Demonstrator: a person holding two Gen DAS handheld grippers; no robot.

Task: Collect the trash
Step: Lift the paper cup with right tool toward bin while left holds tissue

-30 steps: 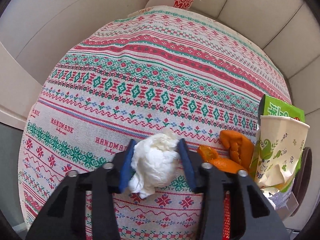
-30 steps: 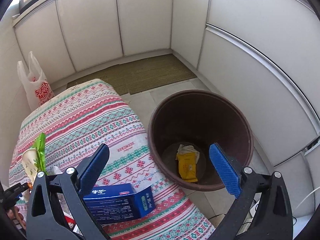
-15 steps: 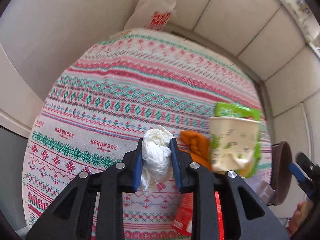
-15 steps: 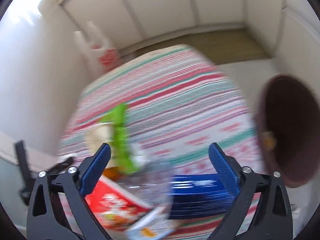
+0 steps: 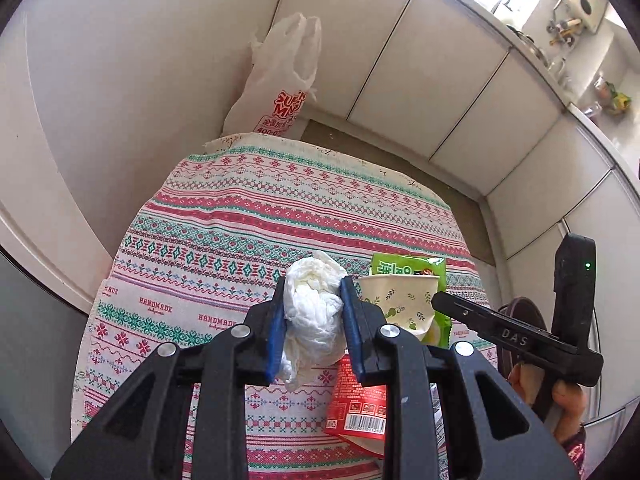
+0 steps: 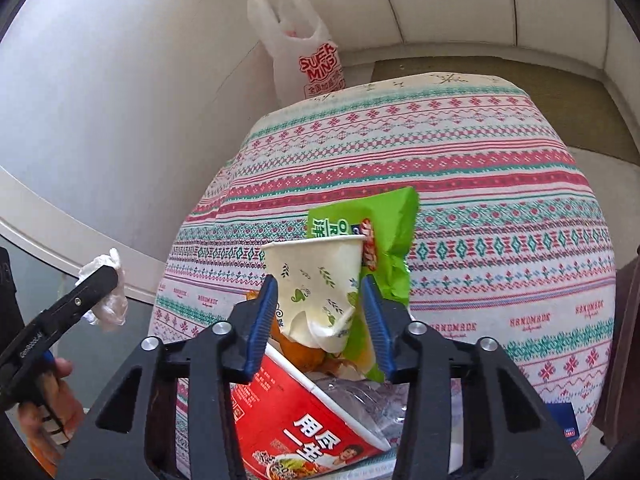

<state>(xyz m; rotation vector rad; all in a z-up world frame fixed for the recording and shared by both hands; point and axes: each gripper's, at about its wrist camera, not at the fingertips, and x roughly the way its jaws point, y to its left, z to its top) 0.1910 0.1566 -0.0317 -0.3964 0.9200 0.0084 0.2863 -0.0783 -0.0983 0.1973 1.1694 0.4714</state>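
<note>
My left gripper is shut on a crumpled white tissue and holds it above the patterned tablecloth; the tissue also shows at the left of the right wrist view. My right gripper has its blue pads on both sides of a crushed paper cup with a leaf print; whether the pads touch the cup I cannot tell. The cup leans on a green snack bag. A red noodle bowl, orange peel and clear plastic lie below it.
A white plastic shopping bag stands at the table's far end by the wall. A blue box lies at the table's near right. The brown bin's rim shows right of the table. White cabinets surround the floor mat.
My left gripper closed on the tissue and lifted it off the cloth. My right gripper swung from over the bin to the trash pile and its pads now sit around the paper cup.
</note>
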